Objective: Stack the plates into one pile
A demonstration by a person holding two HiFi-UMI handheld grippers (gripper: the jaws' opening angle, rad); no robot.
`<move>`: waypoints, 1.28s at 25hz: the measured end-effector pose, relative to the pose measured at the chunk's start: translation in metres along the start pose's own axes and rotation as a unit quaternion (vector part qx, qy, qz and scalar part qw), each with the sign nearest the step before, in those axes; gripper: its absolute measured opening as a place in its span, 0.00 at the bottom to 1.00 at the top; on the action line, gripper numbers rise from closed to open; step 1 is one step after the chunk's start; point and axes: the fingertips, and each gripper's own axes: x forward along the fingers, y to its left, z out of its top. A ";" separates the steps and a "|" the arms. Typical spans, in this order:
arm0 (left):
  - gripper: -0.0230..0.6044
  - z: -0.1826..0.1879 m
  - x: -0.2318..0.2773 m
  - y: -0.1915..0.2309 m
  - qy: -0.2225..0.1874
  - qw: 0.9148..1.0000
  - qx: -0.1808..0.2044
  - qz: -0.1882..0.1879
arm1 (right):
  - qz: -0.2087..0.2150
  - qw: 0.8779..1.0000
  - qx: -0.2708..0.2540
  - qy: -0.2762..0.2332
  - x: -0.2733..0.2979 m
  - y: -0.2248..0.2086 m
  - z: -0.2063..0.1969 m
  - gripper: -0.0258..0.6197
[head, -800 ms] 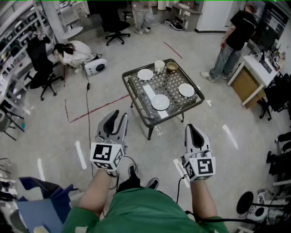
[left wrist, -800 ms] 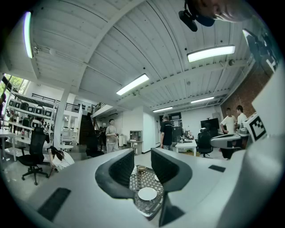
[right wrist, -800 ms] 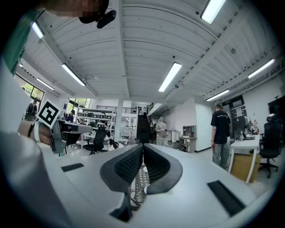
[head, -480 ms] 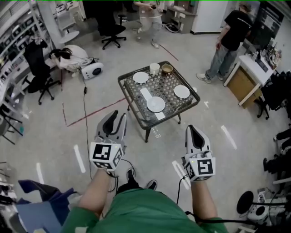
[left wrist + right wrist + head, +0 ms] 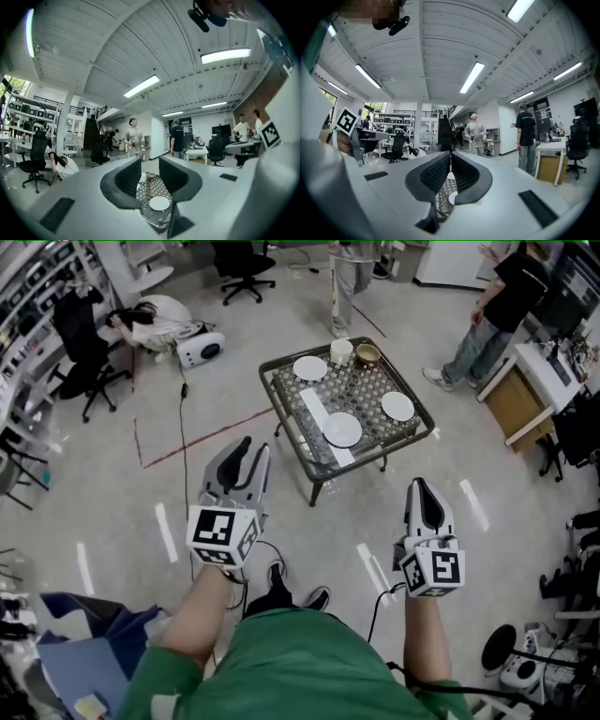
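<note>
Hovering level above the grey floor, well short of the table, the left gripper (image 5: 246, 454) has its jaws spread apart with nothing between them; its own view looks through the gap at the distant tabletop. Ahead stands the low table (image 5: 361, 390) with a patterned top, and on it three white plates lie unstacked and apart from each other: the far-left plate (image 5: 310, 368), the near plate (image 5: 343, 429) beside a white strip (image 5: 319, 416), and the right plate (image 5: 397, 407). A white cup (image 5: 341, 352) and a brown bowl (image 5: 367, 354) stand side by side at the far edge. Further right, the right gripper (image 5: 422, 487) points level with its jaws pressed together, empty. A person in a black shirt (image 5: 514, 292) stands beyond the table.
</note>
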 end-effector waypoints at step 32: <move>0.24 -0.021 0.111 0.121 -0.001 0.999 -0.030 -0.035 | -0.056 0.997 0.011 0.057 0.136 0.014 -0.033 0.09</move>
